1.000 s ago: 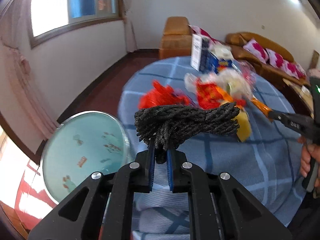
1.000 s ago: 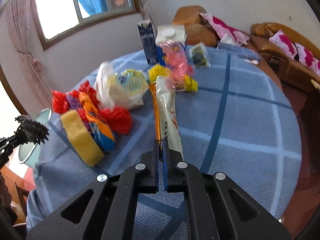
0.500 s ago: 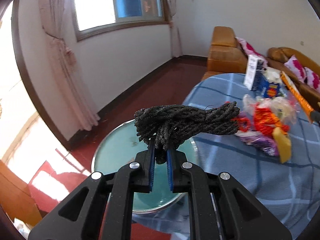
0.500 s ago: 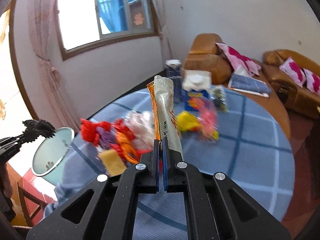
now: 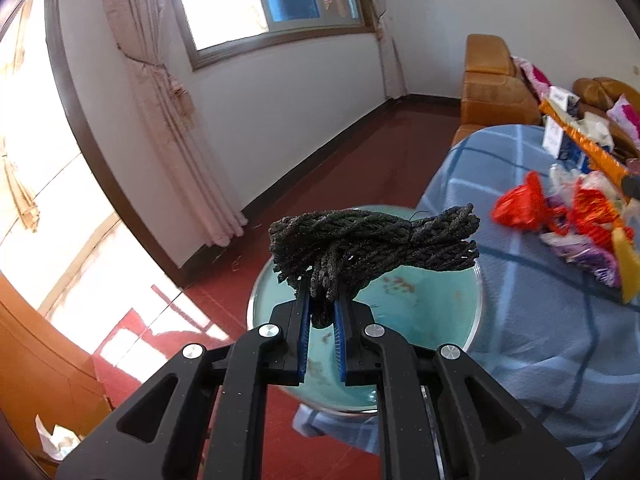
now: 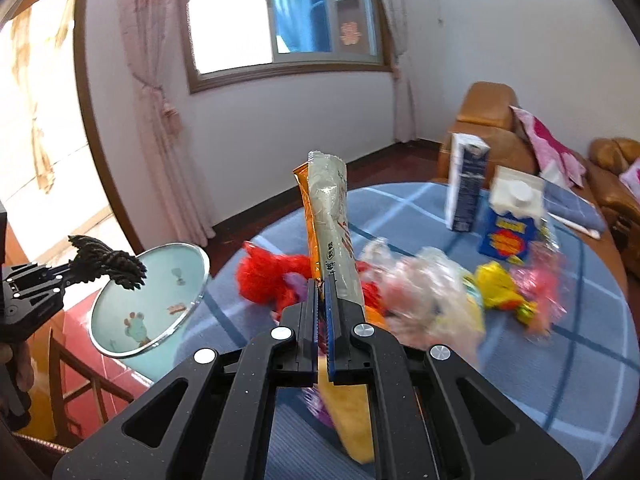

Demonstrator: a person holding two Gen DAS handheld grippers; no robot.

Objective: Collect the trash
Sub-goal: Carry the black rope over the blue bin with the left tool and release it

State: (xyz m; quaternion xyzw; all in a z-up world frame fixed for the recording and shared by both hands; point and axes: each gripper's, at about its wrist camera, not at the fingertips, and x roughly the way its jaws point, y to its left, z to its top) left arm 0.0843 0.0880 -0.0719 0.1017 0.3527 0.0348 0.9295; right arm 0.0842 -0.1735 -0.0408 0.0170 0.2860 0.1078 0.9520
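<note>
My left gripper (image 5: 322, 312) is shut on a bundle of black braided rope (image 5: 372, 240) and holds it over the open teal trash bin (image 5: 436, 320) beside the table. The rope (image 6: 106, 262) and the bin (image 6: 148, 300) also show at the left of the right wrist view. My right gripper (image 6: 322, 300) is shut on a long orange-and-silver snack wrapper (image 6: 330, 220) and holds it upright above the table. The wrapper also shows at the right edge of the left wrist view (image 5: 580, 140).
The round table with a blue checked cloth (image 6: 560, 360) carries a red plastic bag (image 6: 268, 276), crumpled clear and yellow wrappers (image 6: 496, 284), a yellow sponge (image 6: 352, 412) and two cartons (image 6: 466, 184). Orange sofas (image 6: 492, 120) stand behind. Red floor (image 5: 340, 152) lies to the left.
My left gripper has carried the rope left off the table, over the trash bin. My right gripper has lifted the wrapper off the table and swung left toward the bin.
</note>
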